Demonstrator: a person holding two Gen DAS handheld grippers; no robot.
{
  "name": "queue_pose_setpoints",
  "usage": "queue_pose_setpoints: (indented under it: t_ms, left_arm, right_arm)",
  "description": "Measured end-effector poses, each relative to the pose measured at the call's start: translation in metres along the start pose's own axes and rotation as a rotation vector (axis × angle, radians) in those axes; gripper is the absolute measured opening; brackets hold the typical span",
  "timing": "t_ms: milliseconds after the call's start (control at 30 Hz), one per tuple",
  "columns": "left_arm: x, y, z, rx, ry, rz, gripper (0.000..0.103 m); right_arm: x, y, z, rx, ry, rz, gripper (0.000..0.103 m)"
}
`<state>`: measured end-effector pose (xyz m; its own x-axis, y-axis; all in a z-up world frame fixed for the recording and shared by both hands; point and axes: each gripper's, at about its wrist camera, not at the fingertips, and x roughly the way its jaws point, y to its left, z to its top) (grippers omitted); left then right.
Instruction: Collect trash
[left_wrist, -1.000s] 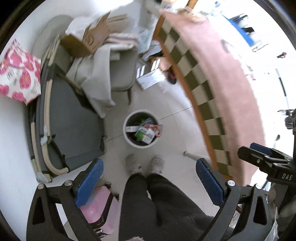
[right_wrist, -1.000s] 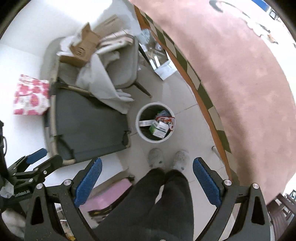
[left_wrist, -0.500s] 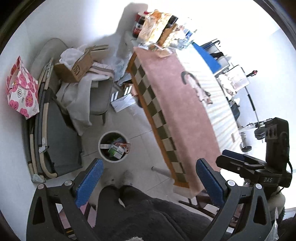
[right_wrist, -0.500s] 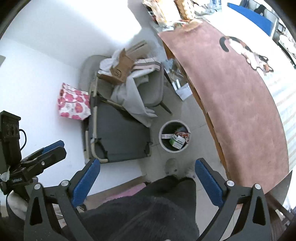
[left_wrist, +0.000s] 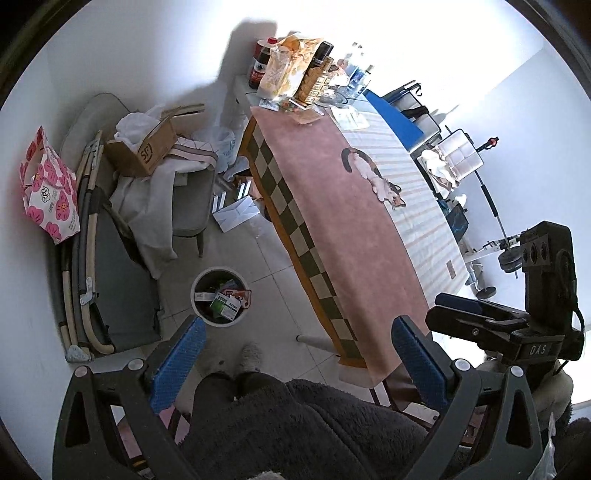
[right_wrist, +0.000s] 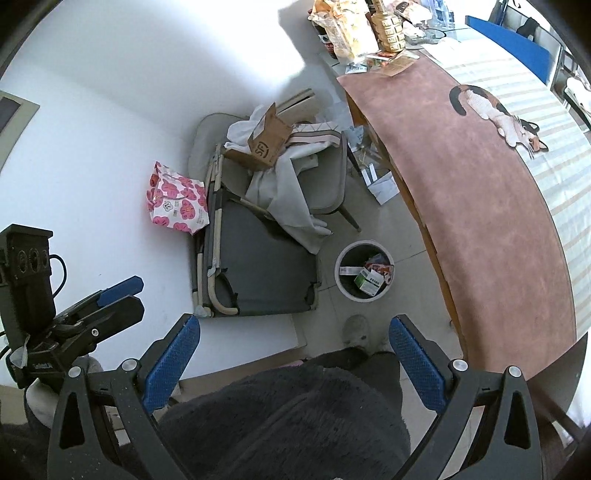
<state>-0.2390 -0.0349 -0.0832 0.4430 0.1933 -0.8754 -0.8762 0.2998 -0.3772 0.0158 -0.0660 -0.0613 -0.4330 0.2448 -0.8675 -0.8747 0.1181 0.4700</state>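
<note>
A round white trash bin (left_wrist: 207, 317) stands on the tiled floor by the table, holding several boxes and wrappers, a green-and-white box (left_wrist: 225, 305) among them. It also shows in the right wrist view (right_wrist: 345, 290). My left gripper (left_wrist: 295, 343) is open and empty, high above the floor over the person's legs. My right gripper (right_wrist: 293, 341) is open and empty at a similar height. Each gripper shows from the side in the other's view: the right one (left_wrist: 476, 314), the left one (right_wrist: 107, 299). Snack bags and bottles (left_wrist: 295, 74) crowd the table's far end.
A long table with a pink cat-print cloth (left_wrist: 343, 221) runs along the right. A grey chair piled with cloth and a cardboard box (left_wrist: 144, 151) stands beyond the bin. A folded grey cot (left_wrist: 110, 280) and a pink flowered bag (left_wrist: 50, 188) lie by the wall. Papers (left_wrist: 236, 214) lie on the floor.
Both grippers have risen and tilted up from the bin, so the bin looks smaller and the table top and its far end have come into view. Both stay open and empty.
</note>
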Motion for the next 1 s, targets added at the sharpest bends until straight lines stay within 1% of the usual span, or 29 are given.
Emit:
queue_pose_setpoints:
  t_ms: [267,433,767,1000]
  left_arm:
    - [-0.001,0.003,-0.004,-0.010,0.006,-0.009,0.103]
    - [-0.002,0.005,-0.007,-0.008,0.007,-0.009,0.103]
    - [-0.003,0.005,-0.011,-0.005,0.008,-0.008,0.103]
    - [-0.005,0.007,-0.014,-0.004,0.009,-0.013,0.103]
  right_arm:
    - [-0.004,0.005,-0.004,-0.013,0.005,0.002,0.103]
    - [-0.002,0.009,-0.005,-0.020,0.020,0.004,0.103]
    - [0.002,0.015,-0.005,-0.022,0.023,0.009,0.103]
    - [-0.001,0.012,-0.010,-0.034,0.031,0.017,0.103]
